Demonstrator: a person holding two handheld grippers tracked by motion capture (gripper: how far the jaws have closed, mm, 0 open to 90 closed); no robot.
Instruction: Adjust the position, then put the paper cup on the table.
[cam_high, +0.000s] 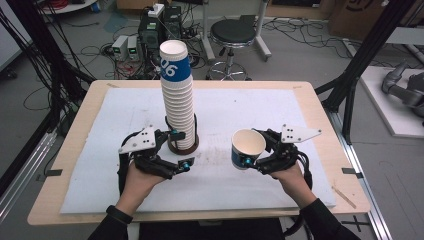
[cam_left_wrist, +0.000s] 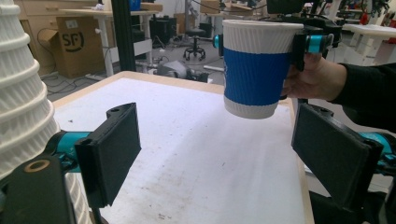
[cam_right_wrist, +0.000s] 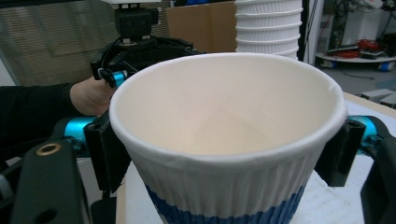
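The right gripper (cam_high: 256, 156) has its jaws clamped on a single paper cup (cam_high: 248, 147), held above the table (cam_high: 320, 145) to the right of the tall cup stack (cam_high: 179, 105); the left gripper (cam_high: 172, 150), jaws apart, sits beside the stack's base and could topple the leaning stack with one nudge

my wooden worktop (cam_high: 320, 125) carries a white mat (cam_high: 250, 107) stopping short of every edge | beyond its far edge: black stool (cam_high: 232, 34), electronics boxes (cam_high: 155, 30) amid loose cables (cam_high: 95, 50) on the floor | past its right edge: black frame post (cam_high: 367, 50), grey robot arm (cam_high: 405, 87)
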